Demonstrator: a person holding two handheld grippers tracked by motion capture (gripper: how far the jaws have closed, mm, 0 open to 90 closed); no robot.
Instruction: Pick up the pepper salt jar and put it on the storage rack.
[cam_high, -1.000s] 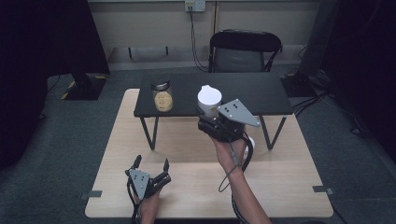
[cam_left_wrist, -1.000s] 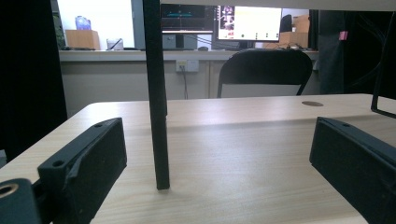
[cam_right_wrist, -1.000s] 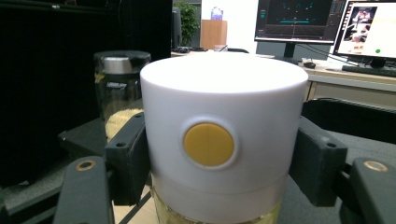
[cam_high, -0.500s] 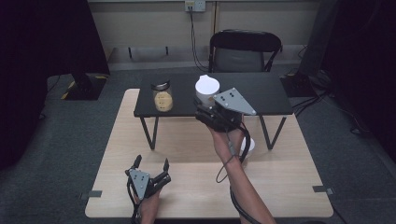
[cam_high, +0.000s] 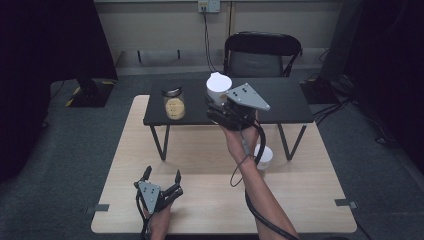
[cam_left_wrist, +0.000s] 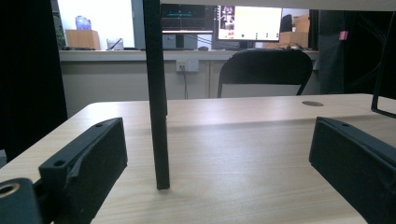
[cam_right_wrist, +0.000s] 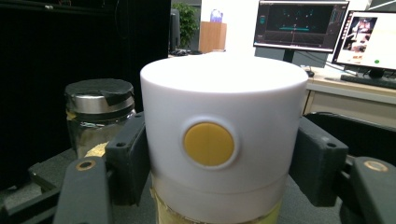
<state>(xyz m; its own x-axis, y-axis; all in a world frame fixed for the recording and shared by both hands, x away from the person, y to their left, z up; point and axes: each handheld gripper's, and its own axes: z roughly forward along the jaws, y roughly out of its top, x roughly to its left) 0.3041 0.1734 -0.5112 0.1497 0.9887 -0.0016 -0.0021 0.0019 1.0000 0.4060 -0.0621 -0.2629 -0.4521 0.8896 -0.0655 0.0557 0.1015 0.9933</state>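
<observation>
While the right hand-held gripper (cam_high: 218, 102) clamps the white canister (cam_right_wrist: 219, 135), a glass jar (cam_right_wrist: 95, 119) stands beside.

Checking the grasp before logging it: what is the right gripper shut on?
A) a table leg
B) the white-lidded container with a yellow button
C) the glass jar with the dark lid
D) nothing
B: in the right gripper view, both jaws of the right gripper press the sides of the white-lidded container.

The high view is dim and soft, its sides sinking into black, with the pale table (cam_high: 215, 200) evenly lit. In the right gripper view the white canister (cam_right_wrist: 219, 135) glares on top; bright monitors (cam_right_wrist: 299, 23) blur behind.
</observation>
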